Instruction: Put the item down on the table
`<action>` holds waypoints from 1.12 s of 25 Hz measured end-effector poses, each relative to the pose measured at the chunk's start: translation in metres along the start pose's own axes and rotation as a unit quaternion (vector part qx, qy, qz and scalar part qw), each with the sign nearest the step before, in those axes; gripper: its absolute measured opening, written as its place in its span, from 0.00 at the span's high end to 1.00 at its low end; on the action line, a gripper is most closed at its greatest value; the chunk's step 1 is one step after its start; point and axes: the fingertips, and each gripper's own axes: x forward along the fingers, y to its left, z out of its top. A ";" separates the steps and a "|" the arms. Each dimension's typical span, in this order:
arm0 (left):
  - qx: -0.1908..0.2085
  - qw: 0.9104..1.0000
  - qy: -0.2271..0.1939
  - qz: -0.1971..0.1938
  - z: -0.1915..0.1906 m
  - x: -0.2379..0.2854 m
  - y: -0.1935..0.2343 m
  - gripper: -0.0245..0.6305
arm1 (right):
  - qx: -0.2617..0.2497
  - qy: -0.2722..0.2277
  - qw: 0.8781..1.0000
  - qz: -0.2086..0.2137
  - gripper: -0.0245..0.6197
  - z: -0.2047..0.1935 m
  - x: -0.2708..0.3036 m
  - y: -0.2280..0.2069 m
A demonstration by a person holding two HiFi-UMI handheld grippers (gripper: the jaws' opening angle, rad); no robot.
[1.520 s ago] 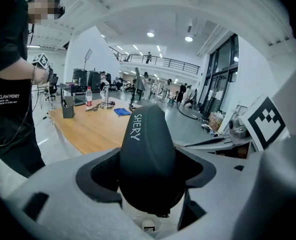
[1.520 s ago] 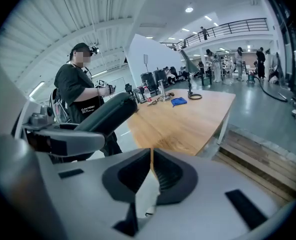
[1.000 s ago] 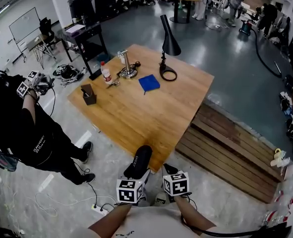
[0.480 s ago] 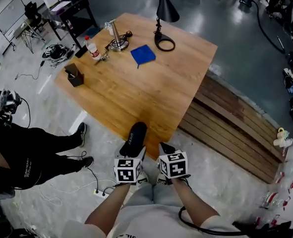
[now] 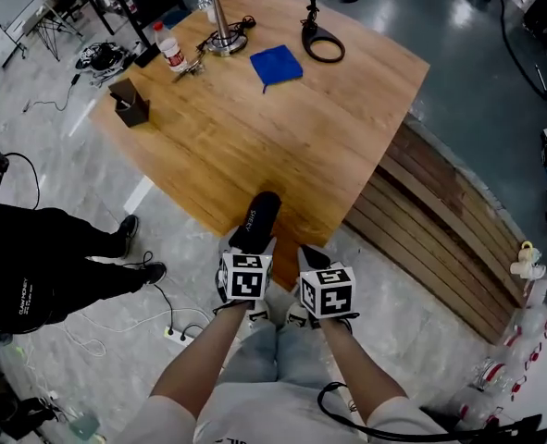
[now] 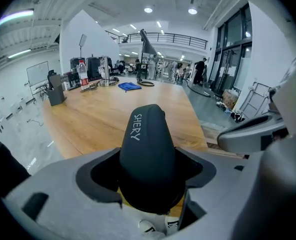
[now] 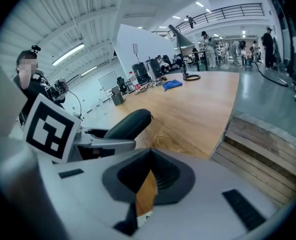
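Observation:
A black oblong case [image 5: 257, 220] printed with white letters is held by its near end in my left gripper [image 5: 251, 248]. Its far end reaches over the near corner of the wooden table [image 5: 282, 128]. In the left gripper view the case [image 6: 145, 144] fills the space between the jaws of that gripper [image 6: 148, 186] and sticks out above the tabletop [image 6: 102, 114]. My right gripper [image 5: 312, 259] hangs just right of the left one, short of the table's corner. Its jaws [image 7: 146, 184] are shut with nothing in them. The right gripper view also has the case [image 7: 130, 124].
At the table's far side lie a blue cloth [image 5: 276, 65], a black lamp base [image 5: 324, 40], a metal stand [image 5: 220, 21], a bottle [image 5: 169, 46] and a dark box [image 5: 130, 104]. A person in black [image 5: 32, 257] stands left. A wooden platform [image 5: 440, 229] adjoins the table's right side.
Both grippers and the case have come forward to the table's near corner; the case's tip now overlaps the edge. The person in black has slid towards the left edge of the view.

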 end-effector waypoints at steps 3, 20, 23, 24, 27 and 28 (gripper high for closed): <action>-0.004 1.000 0.015 0.008 -0.005 0.020 0.006 0.44 | 0.005 0.000 1.000 0.004 0.96 0.001 0.006 0.000; -0.012 0.999 0.021 -0.020 -0.012 0.053 0.009 0.37 | 0.002 0.010 1.000 0.025 0.96 -0.005 0.020 0.006; -0.006 1.000 0.013 -0.022 -0.005 0.048 0.011 0.35 | 0.004 0.013 1.000 0.026 0.96 -0.009 0.020 0.009; -0.007 1.000 0.011 -0.022 -0.003 0.048 0.012 0.35 | 0.004 0.015 1.000 0.027 0.96 -0.010 0.020 0.010; -0.008 1.000 0.004 -0.026 0.004 0.045 0.013 0.35 | 0.004 0.017 0.999 0.028 0.96 -0.010 0.022 0.012; -0.005 1.000 0.002 -0.029 0.006 0.044 0.012 0.35 | 0.004 0.016 0.999 0.029 0.96 -0.009 0.022 0.013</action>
